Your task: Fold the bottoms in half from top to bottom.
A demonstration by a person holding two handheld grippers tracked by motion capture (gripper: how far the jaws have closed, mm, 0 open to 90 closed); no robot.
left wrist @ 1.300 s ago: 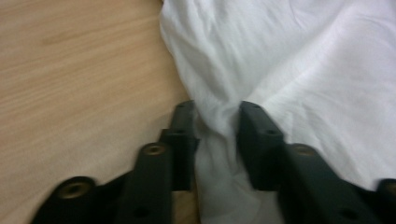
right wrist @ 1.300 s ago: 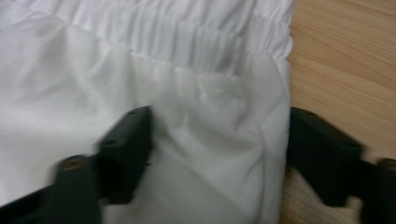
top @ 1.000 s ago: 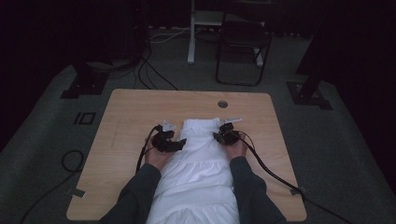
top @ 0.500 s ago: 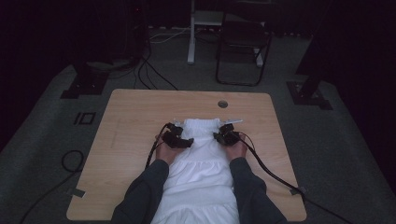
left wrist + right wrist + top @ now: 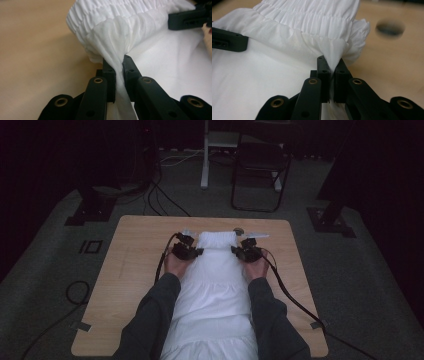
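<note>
A white garment [image 5: 215,285] with a gathered elastic band at its far end lies lengthwise down the middle of the wooden table [image 5: 135,270]. My left gripper [image 5: 196,252] has just closed on the garment's left edge near the band; in the left gripper view the white cloth [image 5: 120,45] is pinched between the jaws of the left gripper [image 5: 119,65]. On the other side, my right gripper [image 5: 239,251] is shut on the right edge, and the right gripper view shows the cloth [image 5: 312,22] bunched between the jaws of the right gripper [image 5: 331,65]. The far end of the garment is lifted slightly.
A round hole [image 5: 390,27] in the tabletop lies just beyond the garment on the right. Cables [image 5: 290,295] trail from both grippers over the table. A folding chair [image 5: 260,170] and stand bases sit on the floor behind the table.
The left gripper moved in to the garment's left edge and closed on it. Both hands have risen a little, pulling the banded end up and toward the far side.
</note>
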